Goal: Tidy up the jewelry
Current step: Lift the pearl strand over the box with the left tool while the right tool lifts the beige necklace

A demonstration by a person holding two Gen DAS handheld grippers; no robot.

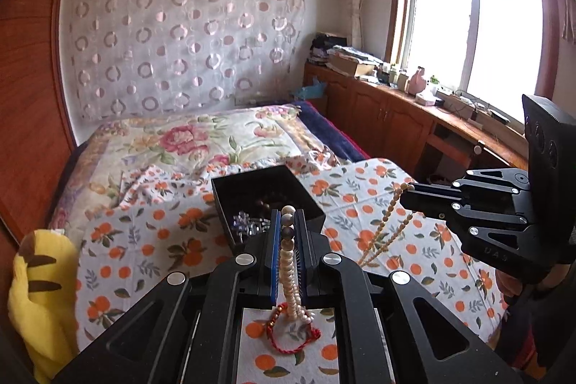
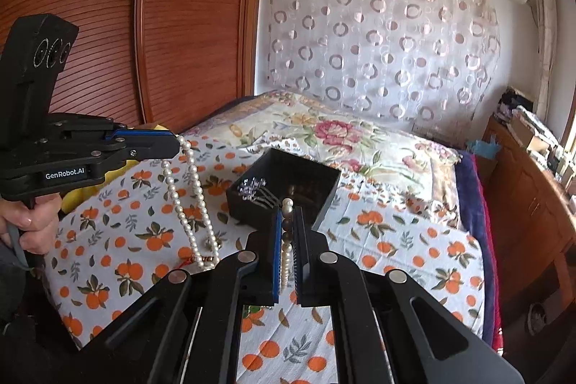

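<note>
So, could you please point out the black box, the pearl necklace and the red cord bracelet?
black box [image 2: 252, 209]: right wrist view, front wall.
pearl necklace [image 2: 187, 222]: right wrist view, hanging strand.
red cord bracelet [image 1: 279, 346]: left wrist view, lower loop.

Bright daylight from the blown-out window at right. Soft, faint shadows on the bed. Strong fisheye bending, dark vignette at the corners. Mostly sharp; nearest parts slightly soft.

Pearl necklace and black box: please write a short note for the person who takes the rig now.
Left gripper: shut on the white pearl necklace, which hangs to the orange-print cloth.
Right gripper: shut on a beige bead strand.
Open black square box: on the cloth, holds a clear crystal piece and dark beads.
Left to do: both strands into the box; red cord bracelet on the cloth.
</note>
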